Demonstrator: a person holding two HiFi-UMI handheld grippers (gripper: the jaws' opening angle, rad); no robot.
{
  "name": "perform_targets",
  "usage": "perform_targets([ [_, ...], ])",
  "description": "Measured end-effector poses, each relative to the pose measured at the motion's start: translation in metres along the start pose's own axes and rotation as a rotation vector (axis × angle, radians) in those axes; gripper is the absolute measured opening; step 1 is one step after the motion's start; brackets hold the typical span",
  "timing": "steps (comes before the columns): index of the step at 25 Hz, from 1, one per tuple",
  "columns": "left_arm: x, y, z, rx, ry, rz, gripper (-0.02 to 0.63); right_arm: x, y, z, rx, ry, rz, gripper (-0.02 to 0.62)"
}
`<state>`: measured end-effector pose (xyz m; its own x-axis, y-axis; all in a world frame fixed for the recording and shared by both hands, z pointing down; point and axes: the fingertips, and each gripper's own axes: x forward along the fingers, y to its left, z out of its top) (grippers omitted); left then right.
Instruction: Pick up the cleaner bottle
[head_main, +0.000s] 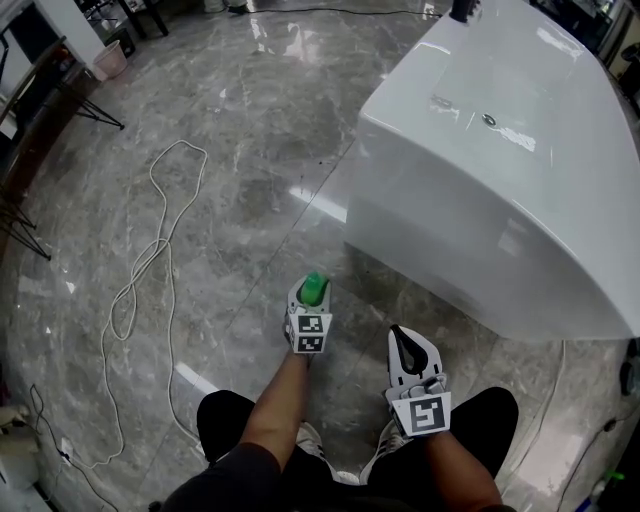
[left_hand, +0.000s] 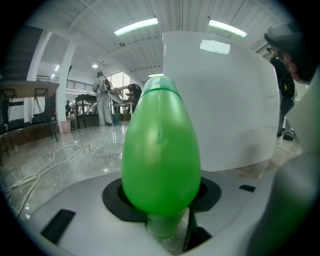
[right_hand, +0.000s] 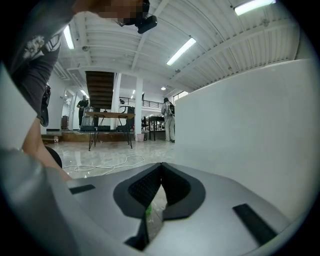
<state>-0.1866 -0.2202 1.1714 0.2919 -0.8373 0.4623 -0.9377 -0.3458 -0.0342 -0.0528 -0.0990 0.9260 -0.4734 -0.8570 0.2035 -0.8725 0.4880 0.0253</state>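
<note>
The cleaner bottle shows as a green egg-shaped cap (head_main: 314, 290) on a pale green neck (left_hand: 162, 225), standing upright on the marble floor. My left gripper (head_main: 313, 282) reaches down around it, and its black pads (left_hand: 112, 197) hug the cap from both sides. The cap (left_hand: 160, 150) fills the middle of the left gripper view, and the bottle's body is hidden below the jaws. To the right, my right gripper (head_main: 397, 332) hovers over the floor with its jaws shut tip to tip (right_hand: 161, 165) and nothing held.
A large white bathtub (head_main: 500, 180) stands close ahead on the right. A white cable (head_main: 150, 260) loops over the floor at left. The person's knees and shoes (head_main: 320, 445) are just behind the grippers. Tables and people stand far back.
</note>
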Motion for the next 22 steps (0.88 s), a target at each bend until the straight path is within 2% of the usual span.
perform_targets([
  [5, -0.018, -0.008, 0.053, 0.004, -0.084, -0.013, 0.186, 0.004, -0.01, 0.019, -0.004, -0.021, -0.034, 0.017],
  [10, -0.056, -0.016, 0.14, 0.015, -0.161, -0.007, 0.186, -0.003, -0.033, 0.069, 0.037, 0.011, -0.131, 0.017],
  [12, -0.08, -0.019, 0.186, 0.009, -0.183, -0.009, 0.186, -0.012, -0.038, 0.113, 0.025, 0.004, -0.149, 0.017],
  [15, -0.123, -0.025, 0.265, 0.003, -0.205, -0.012, 0.186, -0.03, -0.041, 0.187, 0.016, -0.021, -0.134, 0.017],
  [22, -0.23, -0.057, 0.456, -0.001, -0.2, -0.053, 0.186, -0.098, -0.064, 0.365, 0.02, -0.011, -0.15, 0.017],
])
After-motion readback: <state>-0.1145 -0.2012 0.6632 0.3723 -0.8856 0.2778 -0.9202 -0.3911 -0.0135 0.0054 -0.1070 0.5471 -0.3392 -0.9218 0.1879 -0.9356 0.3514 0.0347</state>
